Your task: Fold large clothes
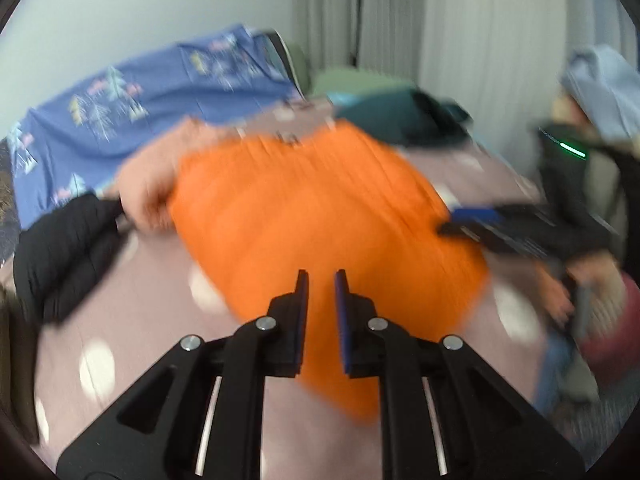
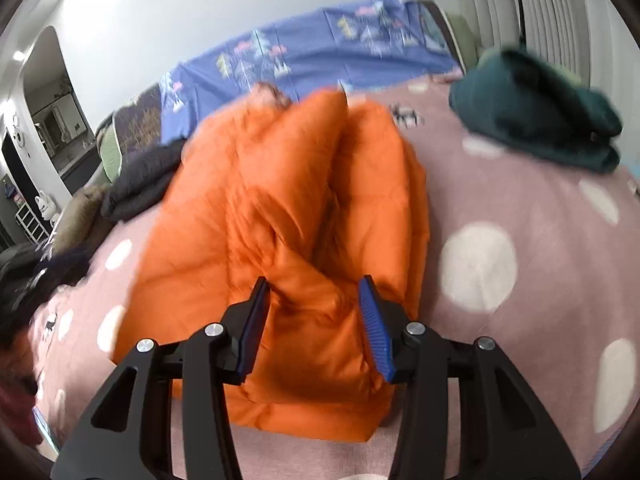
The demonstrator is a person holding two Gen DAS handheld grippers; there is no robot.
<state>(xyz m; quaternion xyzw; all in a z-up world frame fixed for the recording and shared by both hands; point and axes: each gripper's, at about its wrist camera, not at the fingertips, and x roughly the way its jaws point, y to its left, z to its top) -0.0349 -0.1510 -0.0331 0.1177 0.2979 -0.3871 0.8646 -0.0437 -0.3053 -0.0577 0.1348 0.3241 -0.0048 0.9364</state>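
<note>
A puffy orange jacket [image 1: 312,208] lies bunched on the pink dotted bedspread [image 1: 132,320], with a peach-coloured part [image 1: 148,184] at its far left. My left gripper [image 1: 321,273] hovers over the jacket's near edge, jaws almost together; the blur hides whether any fabric is pinched. In the right wrist view the jacket [image 2: 280,208] is rumpled into ridges. My right gripper [image 2: 314,280] stands open astride one ridge at the near hem, and both blue pads [image 2: 376,328] show their whole faces. The right gripper [image 1: 452,220] also shows in the left wrist view, at the jacket's right edge.
A black jacket [image 1: 68,256] lies left of the orange one. Folded dark green clothes [image 2: 536,120] sit at the bed's far right. A blue patterned sheet [image 2: 320,48] covers the headboard side. A person's hand [image 1: 560,292] holds the right gripper. Pale curtains [image 1: 480,40] hang behind.
</note>
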